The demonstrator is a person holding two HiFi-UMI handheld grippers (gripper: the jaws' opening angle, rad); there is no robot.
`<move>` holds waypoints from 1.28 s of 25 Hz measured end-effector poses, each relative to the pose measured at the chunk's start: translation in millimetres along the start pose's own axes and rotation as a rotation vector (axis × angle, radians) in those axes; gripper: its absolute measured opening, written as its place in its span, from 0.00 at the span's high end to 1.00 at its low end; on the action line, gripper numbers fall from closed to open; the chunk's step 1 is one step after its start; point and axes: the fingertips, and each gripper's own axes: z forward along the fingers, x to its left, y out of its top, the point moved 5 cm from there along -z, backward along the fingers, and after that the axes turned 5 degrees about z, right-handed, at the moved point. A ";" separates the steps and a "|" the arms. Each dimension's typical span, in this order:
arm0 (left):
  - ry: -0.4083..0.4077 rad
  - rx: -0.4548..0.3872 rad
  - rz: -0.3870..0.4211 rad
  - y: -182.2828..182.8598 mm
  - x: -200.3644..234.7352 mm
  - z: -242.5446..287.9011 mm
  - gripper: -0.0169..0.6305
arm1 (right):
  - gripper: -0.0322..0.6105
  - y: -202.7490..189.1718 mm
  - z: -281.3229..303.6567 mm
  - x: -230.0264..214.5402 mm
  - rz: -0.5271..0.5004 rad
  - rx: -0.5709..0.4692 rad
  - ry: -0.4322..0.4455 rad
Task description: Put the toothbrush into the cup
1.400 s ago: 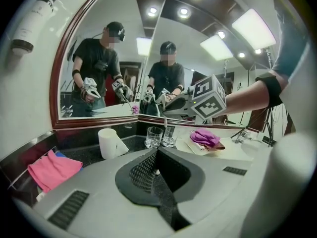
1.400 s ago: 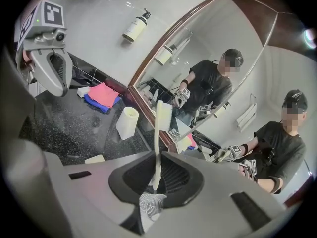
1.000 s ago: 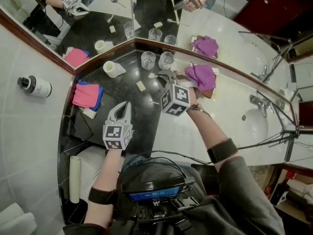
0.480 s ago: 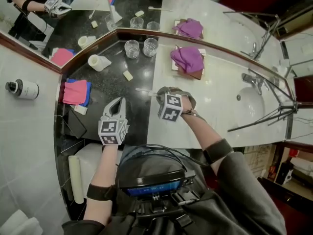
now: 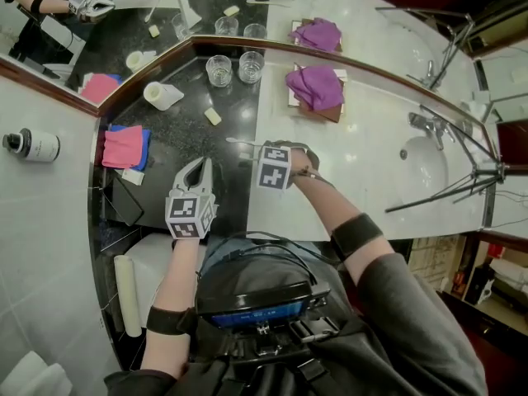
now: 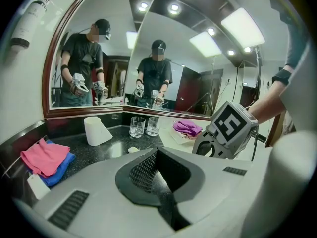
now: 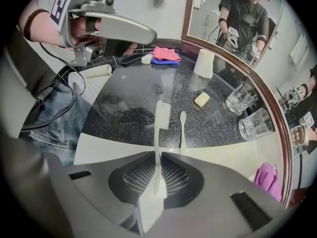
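Since a second ago the right gripper (image 7: 159, 157) has drawn back from the purple cloth (image 5: 315, 87) towards the person. It now tips steeply down over the seam where the speckled black granite (image 5: 181, 139) meets the pale marble (image 5: 355, 163). The left gripper (image 5: 200, 165) has barely shifted. The right gripper's jaws are clamped on the handle of a slim white plastic toothbrush (image 7: 162, 114). Its rectangular head juts out past the tips, above the glossy black stone. The two clear glass tumblers (image 5: 219, 68) stand well apart from it, by the mirror's edge. The left gripper is closed with nothing between its jaws, angled gently down over the granite.
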 end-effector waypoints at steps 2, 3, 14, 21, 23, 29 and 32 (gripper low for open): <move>0.007 0.002 -0.002 -0.3 1.4 -2.2 0.97 | 0.86 3.7 4.2 -1.3 -0.001 0.007 0.008; 0.011 0.003 -0.003 -0.7 2.7 -3.6 0.97 | 0.86 5.9 6.6 -1.7 -0.002 0.009 0.011; 0.057 0.023 -0.032 -16.1 24.4 -17.1 0.97 | 0.86 20.8 37.0 1.9 0.033 0.015 0.033; 0.070 0.028 -0.045 -20.9 34.9 -20.6 0.97 | 0.86 19.5 51.4 5.2 0.068 0.024 0.053; 0.067 0.032 -0.047 -20.2 36.2 -20.5 0.97 | 0.85 20.6 53.2 4.2 0.062 0.016 0.041; 0.072 0.034 -0.053 -22.0 39.4 -18.3 0.97 | 0.77 22.4 58.2 4.3 0.023 0.005 0.028; 0.074 0.034 -0.057 -23.3 39.4 -18.3 0.97 | 0.77 21.9 58.2 4.1 0.019 0.004 0.031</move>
